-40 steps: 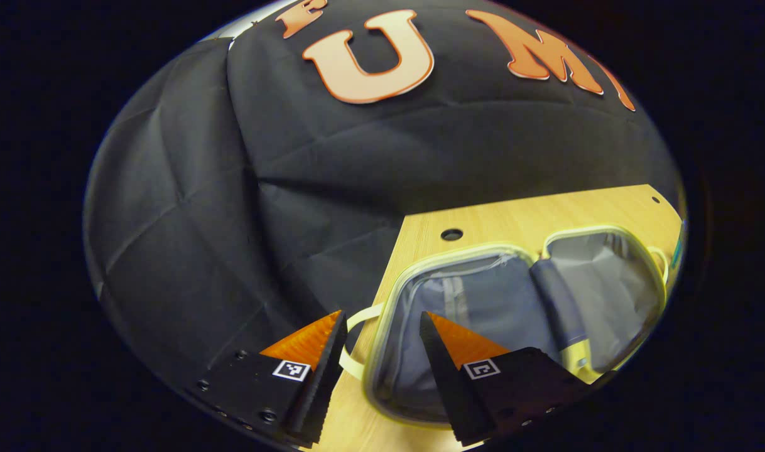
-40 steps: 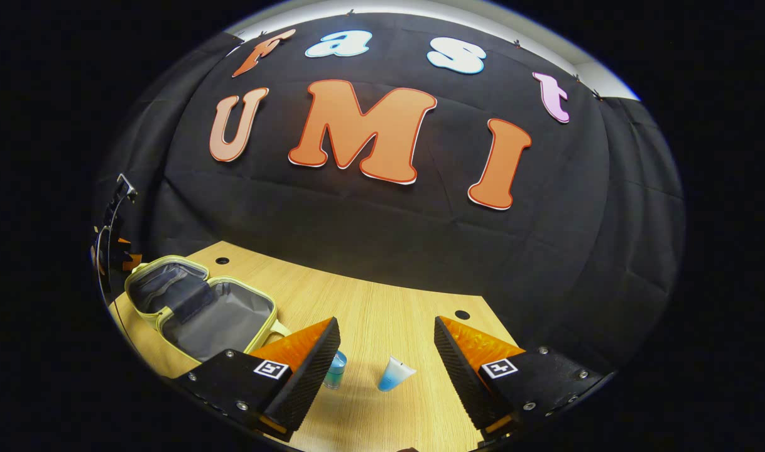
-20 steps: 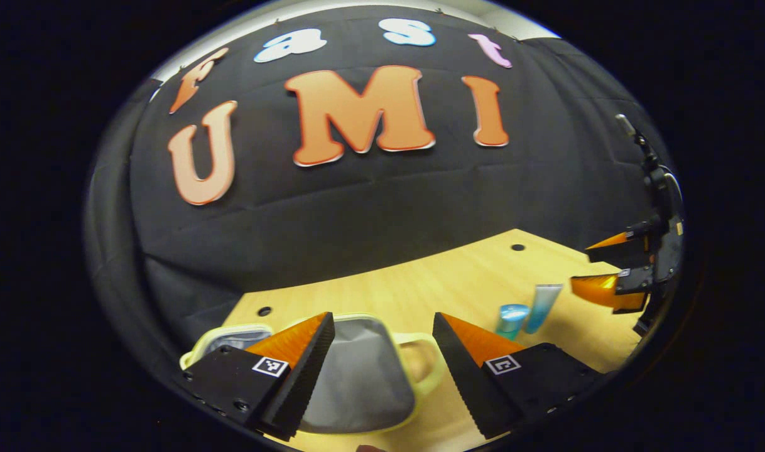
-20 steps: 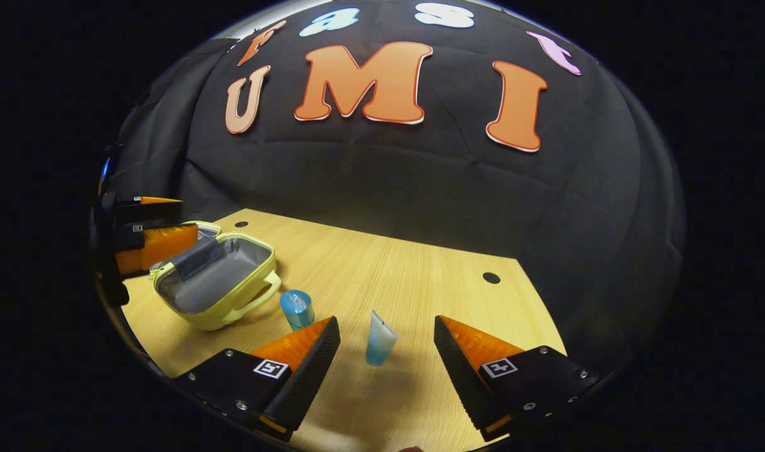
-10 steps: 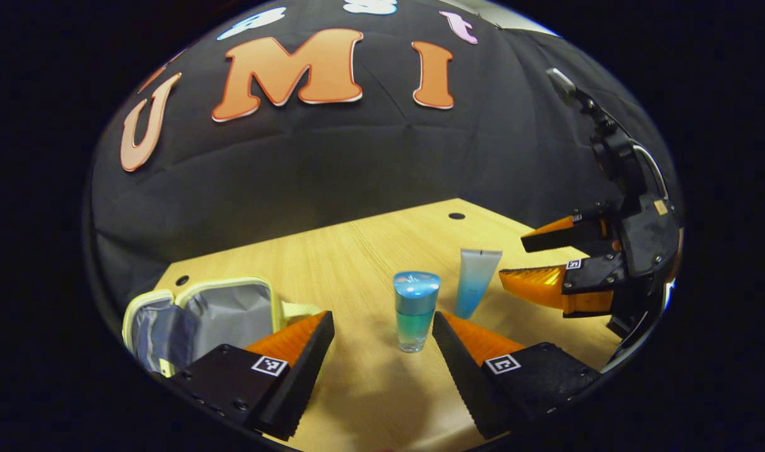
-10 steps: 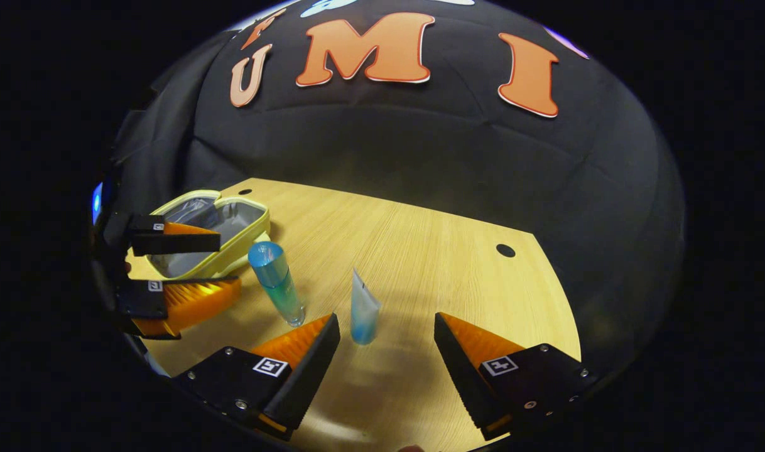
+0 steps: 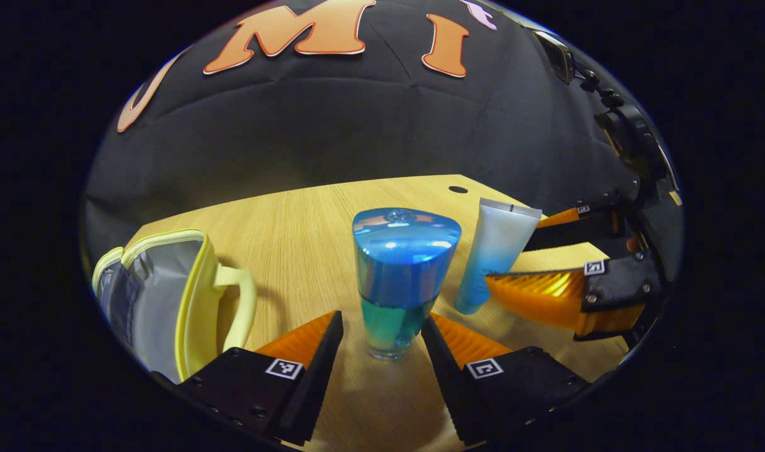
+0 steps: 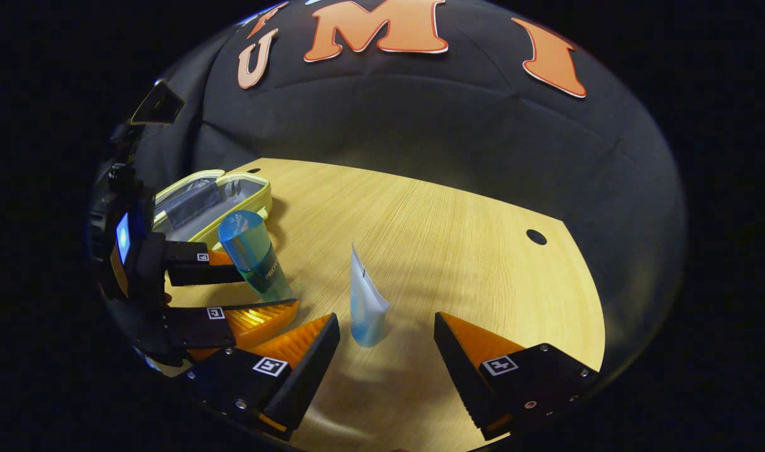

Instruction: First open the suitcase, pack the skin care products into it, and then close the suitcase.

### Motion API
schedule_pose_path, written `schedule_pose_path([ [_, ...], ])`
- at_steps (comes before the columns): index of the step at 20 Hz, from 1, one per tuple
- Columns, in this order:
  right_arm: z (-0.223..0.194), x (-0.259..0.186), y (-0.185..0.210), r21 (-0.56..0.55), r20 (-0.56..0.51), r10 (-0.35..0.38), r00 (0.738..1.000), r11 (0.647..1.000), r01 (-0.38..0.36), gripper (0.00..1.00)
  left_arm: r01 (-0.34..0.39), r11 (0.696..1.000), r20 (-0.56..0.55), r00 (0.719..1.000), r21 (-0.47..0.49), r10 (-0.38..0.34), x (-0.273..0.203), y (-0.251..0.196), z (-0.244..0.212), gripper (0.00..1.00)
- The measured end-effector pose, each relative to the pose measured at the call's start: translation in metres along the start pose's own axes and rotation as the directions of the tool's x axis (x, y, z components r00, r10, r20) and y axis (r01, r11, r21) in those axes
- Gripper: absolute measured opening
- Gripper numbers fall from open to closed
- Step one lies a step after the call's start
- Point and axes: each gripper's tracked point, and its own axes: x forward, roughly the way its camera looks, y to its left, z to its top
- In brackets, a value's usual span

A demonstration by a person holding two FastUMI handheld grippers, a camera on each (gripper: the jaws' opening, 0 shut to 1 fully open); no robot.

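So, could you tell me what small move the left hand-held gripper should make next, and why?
Probably close the left hand-held gripper on the blue-capped bottle: the bottle stands upright between its open fingers, which don't yet press on it, and the yellow suitcase lies open nearby, ready to take it.

Over two seconds the left gripper (image 7: 379, 336) swings away from the open suitcase (image 7: 188, 295), which slides from the frame's centre to the lower left of the left gripper view. The blue-capped bottle (image 7: 398, 276), half a second ago small and ahead of the fingers, now looms large at the centre of the frame, its base between the spread fingers. In the right gripper view, the right gripper (image 8: 385, 342) closes in on the tube (image 8: 365, 307), which moves from far off to the lower centre, between its wide-apart fingers, while the left gripper (image 8: 232, 289) enters at the left and brackets the bottle (image 8: 254, 254).
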Motion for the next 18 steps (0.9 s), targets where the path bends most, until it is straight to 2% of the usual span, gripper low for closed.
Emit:
schedule_pose_path([
  [3, -0.004, 0.013, 0.002, 0.03, -0.022, 0.012, 1.0, 0.999, -0.011, 0.97, 0.005, 1.0, -0.002, 1.0, 0.007, -0.005, 0.005, 0.0, 0.001, 0.48],
  [4, -0.005, 0.018, 0.004, 0.048, -0.028, 0.019, 0.999, 0.999, -0.017, 0.96, 0.007, 1.0, -0.011, 1.0, 0.001, -0.007, 0.005, 0.001, 0.0, 0.48],
  [5, -0.005, 0.022, 0.007, 0.066, -0.033, 0.025, 0.999, 0.998, -0.023, 0.94, 0.011, 1.0, -0.021, 1.0, -0.002, -0.011, 0.003, 0.003, 0.0, 0.43],
  [7, -0.007, 0.028, 0.011, 0.085, -0.041, 0.036, 0.998, 0.996, -0.033, 0.88, 0.015, 1.0, -0.035, 0.999, -0.018, -0.016, -0.004, 0.007, 0.0, 0.44],
  [12, -0.011, 0.035, 0.018, 0.114, -0.067, 0.051, 0.996, 0.993, -0.043, 0.68, -0.006, 0.999, 0.01, 1.0, -0.043, 0.006, -0.03, 0.017, 0.029, 0.44],
  [14, -0.011, 0.034, 0.019, 0.118, -0.07, 0.049, 0.996, 0.992, -0.04, 0.51, -0.014, 0.999, 0.033, 0.999, -0.047, 0.016, -0.041, 0.022, 0.045, 0.44],
  [15, -0.012, 0.034, 0.022, 0.125, -0.083, 0.062, 0.995, 0.991, -0.051, 0.46, -0.017, 0.999, 0.05, 0.999, -0.046, 0.019, -0.047, 0.025, 0.055, 0.44],
  [16, -0.012, 0.031, 0.025, 0.133, -0.087, 0.071, 0.994, 0.989, -0.059, 0.45, -0.022, 0.999, 0.065, 0.998, -0.042, 0.025, -0.053, 0.028, 0.065, 0.44],
  [17, -0.011, 0.028, 0.028, 0.136, -0.088, 0.076, 0.993, 0.989, -0.063, 0.4, -0.03, 0.999, 0.077, 0.997, -0.039, 0.032, -0.062, 0.033, 0.072, 0.45],
  [18, -0.007, 0.025, 0.031, 0.142, -0.083, 0.083, 0.993, 0.987, -0.07, 0.44, -0.041, 0.998, 0.088, 0.995, -0.037, 0.045, -0.069, 0.04, 0.078, 0.44],
])
